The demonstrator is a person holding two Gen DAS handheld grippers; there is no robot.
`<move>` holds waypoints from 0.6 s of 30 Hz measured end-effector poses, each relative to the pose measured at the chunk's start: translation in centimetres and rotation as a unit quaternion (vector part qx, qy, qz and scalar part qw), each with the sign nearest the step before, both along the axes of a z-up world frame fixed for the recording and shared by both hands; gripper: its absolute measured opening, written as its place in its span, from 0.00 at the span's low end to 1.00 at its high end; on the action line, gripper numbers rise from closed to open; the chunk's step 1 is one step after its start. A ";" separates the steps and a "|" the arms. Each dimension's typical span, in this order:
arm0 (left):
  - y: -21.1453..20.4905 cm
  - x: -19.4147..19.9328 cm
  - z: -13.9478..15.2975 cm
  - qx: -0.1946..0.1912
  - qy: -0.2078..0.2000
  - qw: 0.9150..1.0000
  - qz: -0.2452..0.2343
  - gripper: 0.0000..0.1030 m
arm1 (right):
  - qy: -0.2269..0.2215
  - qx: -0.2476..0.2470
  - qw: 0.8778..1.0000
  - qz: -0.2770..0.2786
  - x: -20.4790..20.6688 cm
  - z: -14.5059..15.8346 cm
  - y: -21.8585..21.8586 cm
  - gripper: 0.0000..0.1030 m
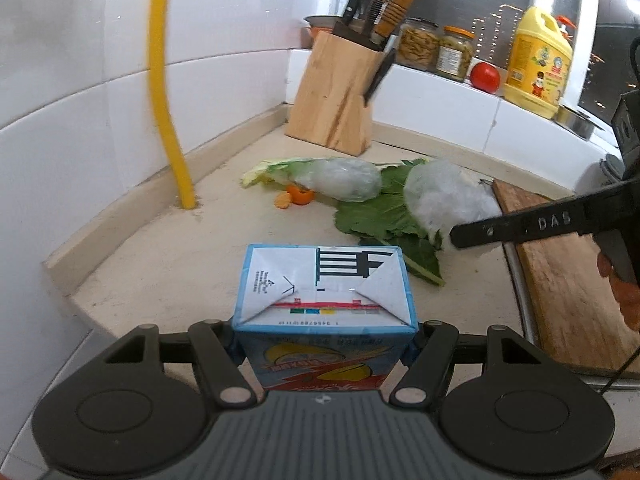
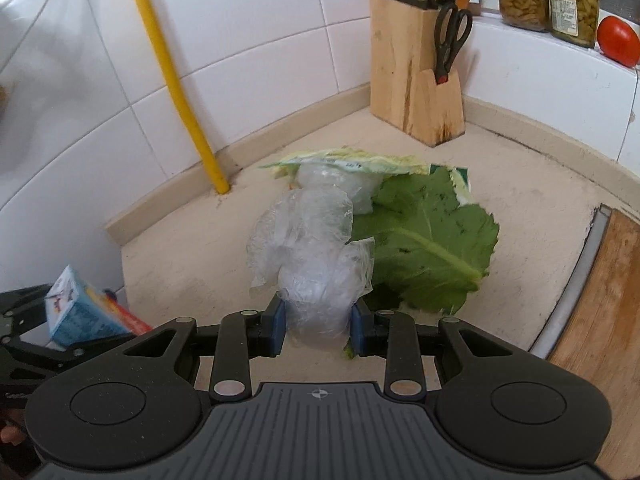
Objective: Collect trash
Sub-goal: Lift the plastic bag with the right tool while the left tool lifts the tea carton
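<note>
The left tongs [image 1: 325,340] are clenched on a blue juice carton [image 1: 324,304], pinching its two sides with the folded white end of the box pointing forward; in the right wrist view the same carton [image 2: 82,312] shows at the lower left, tilted, between the black fingers of those tongs and at the edge of the beige worktop [image 2: 192,256]. The right tongs [image 2: 319,326] are grasping a crumpled clear plastic bag [image 2: 308,256], the blue pads [image 2: 278,322] pressed into its lower end from both sides. That bag rests partly over a large green leaf [image 2: 432,240], which lies flat on the worktop. Behind it lies a second wad of clear plastic [image 2: 340,184], touching the leaf and a pale yellow-green wrapper [image 2: 344,160]. From the left wrist view the two plastic wads [image 1: 340,178] sit side by side on the leaves, and a small piece of orange peel [image 1: 298,196] lies just beside the farther one. A yellow pipe [image 1: 176,152] rises from the worktop against the white tiled wall. A wooden knife block [image 2: 412,80] with scissors stands in the corner, and on the ledge beside it are two glass jars [image 1: 436,48], a red tomato [image 1: 485,76] and a yellow jug [image 1: 538,60]. A wooden cutting board [image 1: 568,280] lies at the right
</note>
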State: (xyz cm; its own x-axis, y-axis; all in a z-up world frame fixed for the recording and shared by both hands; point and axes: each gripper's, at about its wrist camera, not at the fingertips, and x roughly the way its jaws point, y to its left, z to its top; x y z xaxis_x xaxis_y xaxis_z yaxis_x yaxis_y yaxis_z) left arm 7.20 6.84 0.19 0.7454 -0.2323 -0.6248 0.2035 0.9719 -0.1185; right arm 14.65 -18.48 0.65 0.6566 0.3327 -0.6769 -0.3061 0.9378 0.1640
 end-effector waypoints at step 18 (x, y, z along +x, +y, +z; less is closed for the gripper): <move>-3.8 2.0 -1.7 0.037 0.014 0.999 -0.022 0.61 | 0.051 -0.025 0.998 0.015 -1.6 -3.6 -0.2 0.48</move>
State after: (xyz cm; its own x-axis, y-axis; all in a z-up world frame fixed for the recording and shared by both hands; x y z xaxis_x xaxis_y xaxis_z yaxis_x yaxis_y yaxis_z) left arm 9.19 3.06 -1.54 0.7176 -0.2173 -0.6617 0.2441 0.9683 -0.0532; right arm 13.03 -18.66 -2.95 0.5737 0.3140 -0.7565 -0.3173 0.9367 0.1482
